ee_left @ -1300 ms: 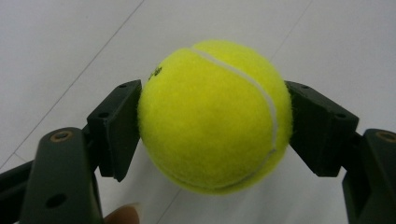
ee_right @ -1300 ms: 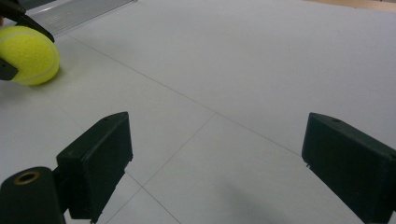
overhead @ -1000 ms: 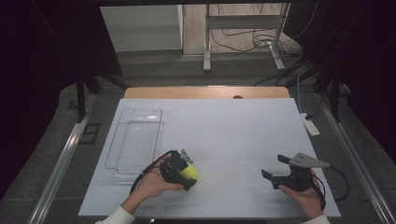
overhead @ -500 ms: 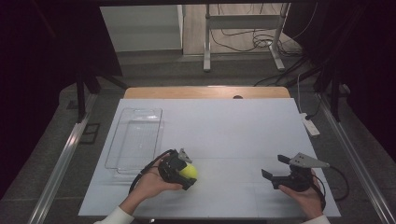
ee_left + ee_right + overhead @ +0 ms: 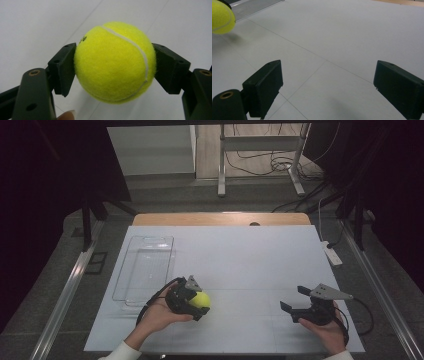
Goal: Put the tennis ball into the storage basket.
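Note:
A yellow tennis ball point(image 5: 201, 299) is clamped between the jaws of my left gripper point(image 5: 200, 301), held just above the white table near its front left. In the left gripper view the ball point(image 5: 115, 61) sits squarely between both black pads point(image 5: 63, 67), casting a shadow on the surface below. My right gripper point(image 5: 294, 306) rests low at the front right, jaws wide apart and holding nothing. In the right gripper view its pads point(image 5: 265, 85) frame bare table, and the ball point(image 5: 221, 17) shows at the far upper left.
A clear plastic tray point(image 5: 145, 267) lies on the left side of the table, just behind the left hand. A white power strip point(image 5: 332, 254) sits off the right edge. Metal frame legs and cables stand beyond the far edge.

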The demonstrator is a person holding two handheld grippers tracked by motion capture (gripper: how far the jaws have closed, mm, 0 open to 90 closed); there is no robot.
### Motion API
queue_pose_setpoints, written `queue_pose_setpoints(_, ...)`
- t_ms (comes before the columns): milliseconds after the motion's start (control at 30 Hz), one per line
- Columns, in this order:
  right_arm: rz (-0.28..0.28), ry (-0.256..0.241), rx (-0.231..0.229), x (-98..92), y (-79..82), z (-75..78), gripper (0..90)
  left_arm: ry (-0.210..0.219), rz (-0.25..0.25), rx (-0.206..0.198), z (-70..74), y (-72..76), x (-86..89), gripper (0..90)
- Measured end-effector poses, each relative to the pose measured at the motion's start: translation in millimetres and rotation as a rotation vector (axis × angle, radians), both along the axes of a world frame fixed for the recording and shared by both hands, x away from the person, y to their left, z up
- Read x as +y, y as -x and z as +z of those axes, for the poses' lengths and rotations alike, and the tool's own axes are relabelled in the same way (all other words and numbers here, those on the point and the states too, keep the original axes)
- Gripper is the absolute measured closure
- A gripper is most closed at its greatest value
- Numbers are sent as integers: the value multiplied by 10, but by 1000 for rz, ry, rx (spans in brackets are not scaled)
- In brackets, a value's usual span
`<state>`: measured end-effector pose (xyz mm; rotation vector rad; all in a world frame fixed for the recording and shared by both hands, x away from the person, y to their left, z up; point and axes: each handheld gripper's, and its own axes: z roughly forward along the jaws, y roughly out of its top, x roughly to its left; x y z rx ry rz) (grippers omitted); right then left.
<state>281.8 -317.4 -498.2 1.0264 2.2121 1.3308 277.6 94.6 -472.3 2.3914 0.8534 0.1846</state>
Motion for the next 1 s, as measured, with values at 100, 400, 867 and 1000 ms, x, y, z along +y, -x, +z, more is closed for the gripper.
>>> queue_pose_setpoints(100,-1,0,1,0,1,0,88,11,5,-19,30,7,13,266)
queue_pose_setpoints(400,-3,2,-1,-3,0,1,89,40,22,-48,121,18,79,266)
queue_pose_setpoints(867,-2,4,-1,-4,1,0,89,90,34,-102,222,28,168,266)
queue_pose_setpoints(1000,-1,2,0,-3,2,-1,89,96,44,-116,248,30,196,266)
